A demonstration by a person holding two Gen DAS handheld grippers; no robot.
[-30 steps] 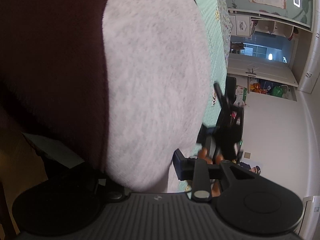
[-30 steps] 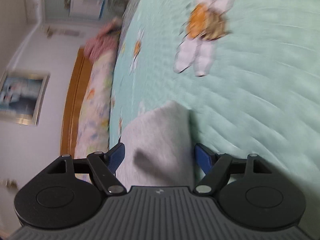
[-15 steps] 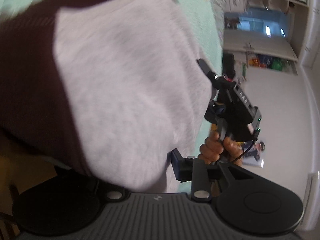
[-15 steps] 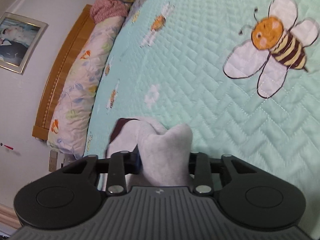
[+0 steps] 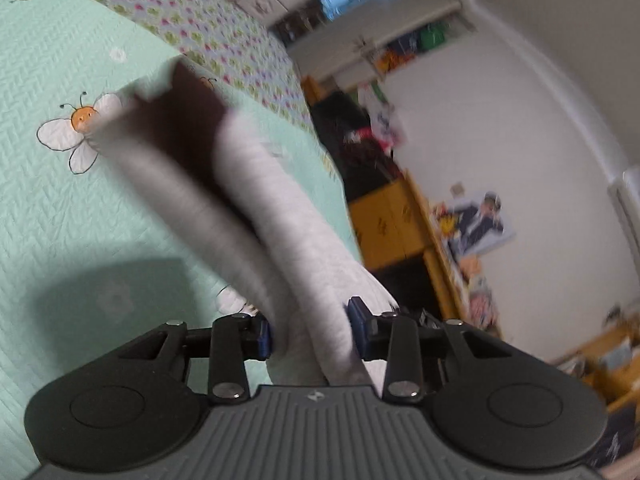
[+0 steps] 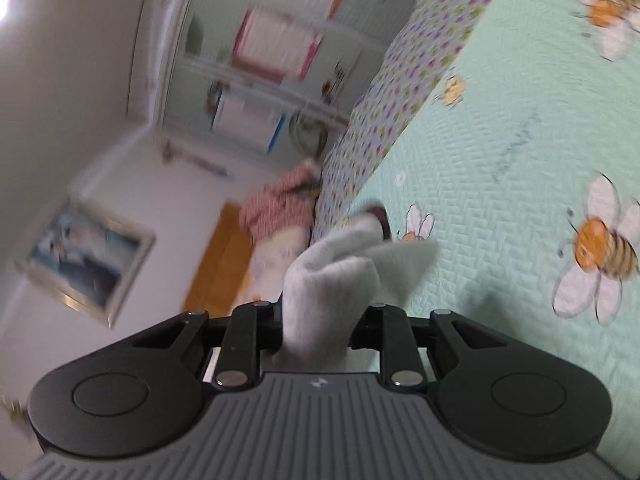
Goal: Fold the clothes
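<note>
Garment [image 5: 296,264] pinched in both tools

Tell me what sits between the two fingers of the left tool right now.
A bunched fold of the grey and dark brown garment fills the gap of the left tool, both blue pads pressed against it. The left wrist view shows this.

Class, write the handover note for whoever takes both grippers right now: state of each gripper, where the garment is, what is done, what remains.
Left gripper: shut on the grey and dark brown garment, which stretches away from it above the mint bee-print quilt.
Right gripper: shut on a bunched grey part of the garment, also over the quilt.
Done: both ends gripped, cloth lifted.
Left: no finished fold visible; lay it flat on the quilt, fold it, release. Both views are blurred, so check the grips first.
</note>
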